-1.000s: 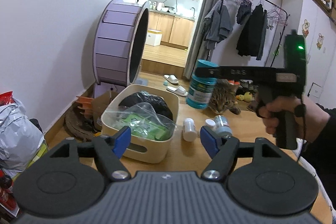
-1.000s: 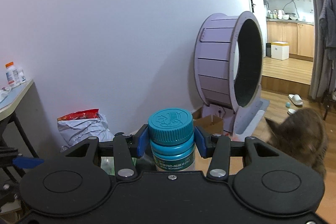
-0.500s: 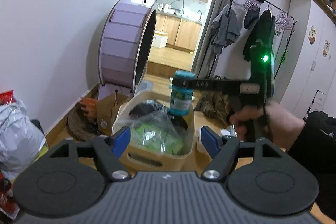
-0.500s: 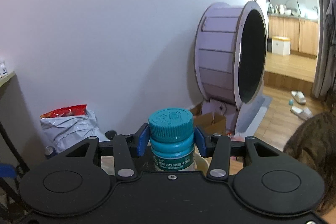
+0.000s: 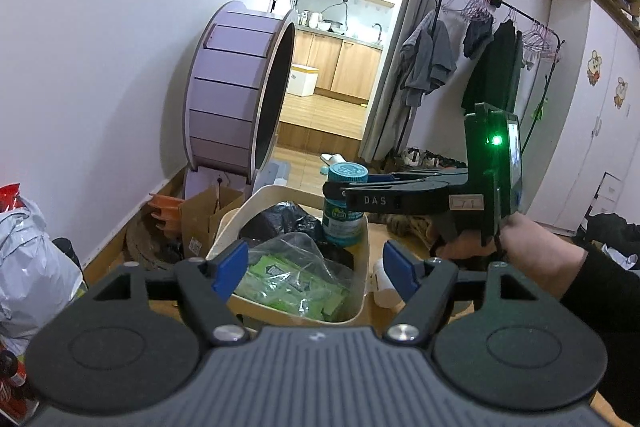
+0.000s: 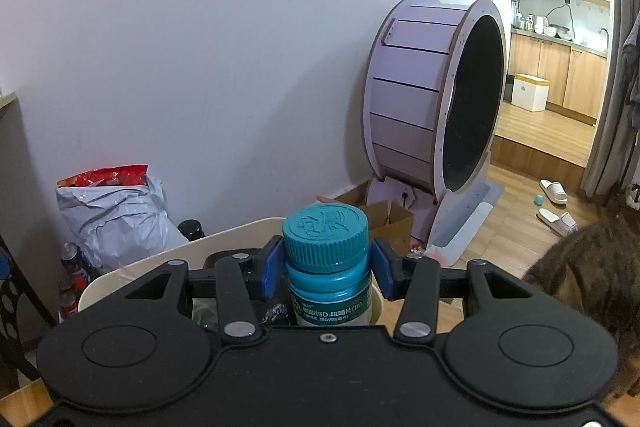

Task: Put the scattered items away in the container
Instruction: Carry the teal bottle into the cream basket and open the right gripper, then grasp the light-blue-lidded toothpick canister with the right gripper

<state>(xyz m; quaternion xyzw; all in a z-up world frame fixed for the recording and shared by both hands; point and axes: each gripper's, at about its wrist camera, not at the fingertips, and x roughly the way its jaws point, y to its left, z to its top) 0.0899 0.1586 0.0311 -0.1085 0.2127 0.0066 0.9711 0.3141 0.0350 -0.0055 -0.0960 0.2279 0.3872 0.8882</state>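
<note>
Right gripper (image 6: 326,273) pinching teal-capped round supplement bottle with green-and-white label (image 6: 326,263) by its neck, blue pads (image 6: 272,267) tight on either side under the cap. Bottle upright between those jaws, lower body dipping inside the far right corner of cream rounded plastic bin (image 5: 362,227), close against the rim; whether base rests on anything cannot be told. Below and behind the pinched bottle inside the bin: crumpled black plastic bag (image 5: 276,221) and clear bag of green sachets (image 5: 292,279).

Left gripper (image 5: 316,269) with jaws spread wide, nothing between them, blue fingertips (image 5: 230,267) straddling the bin's near end. Just beyond the right fingertip, white plastic pill bottle (image 5: 382,287) lying on wooden tabletop (image 5: 380,239), outside the bin wall.

Beyond both jaws, large lilac cat wheel (image 6: 432,99) against the wall; tabby cat (image 6: 592,271) off right of the right gripper.
</note>
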